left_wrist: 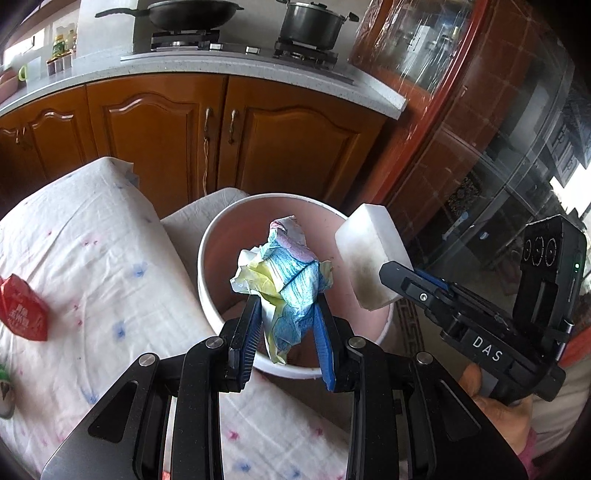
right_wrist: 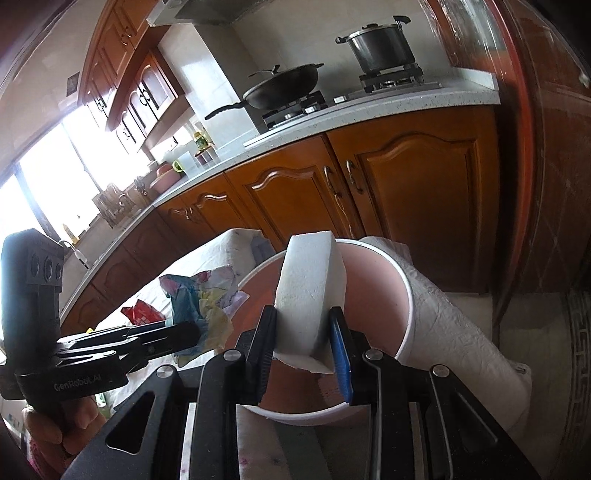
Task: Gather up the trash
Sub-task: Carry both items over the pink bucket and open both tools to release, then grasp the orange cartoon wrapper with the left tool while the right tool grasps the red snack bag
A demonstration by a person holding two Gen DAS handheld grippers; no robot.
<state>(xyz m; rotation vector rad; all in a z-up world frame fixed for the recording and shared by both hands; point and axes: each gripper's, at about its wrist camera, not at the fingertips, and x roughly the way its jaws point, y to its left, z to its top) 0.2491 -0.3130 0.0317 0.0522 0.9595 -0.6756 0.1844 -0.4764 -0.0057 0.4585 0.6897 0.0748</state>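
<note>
My left gripper (left_wrist: 286, 302) is shut on a crumpled coloured paper wad (left_wrist: 284, 275) and holds it over the open pink bin (left_wrist: 210, 258). My right gripper (right_wrist: 303, 325) is shut on a white foam block (right_wrist: 310, 291) above the same bin (right_wrist: 402, 295). In the left wrist view the foam block (left_wrist: 369, 258) hangs over the bin's right rim, held by the right gripper (left_wrist: 397, 277). In the right wrist view the paper wad (right_wrist: 207, 299) sits in the left gripper (right_wrist: 195, 334) at the bin's left rim.
A table with a white patterned cloth (left_wrist: 85, 258) lies left of the bin, with a red packet (left_wrist: 22, 314) on it. Wooden kitchen cabinets (left_wrist: 166, 136) stand behind, with a wok (left_wrist: 192, 14) and pot (left_wrist: 314, 22) on the stove. A glass door (left_wrist: 498, 147) is at the right.
</note>
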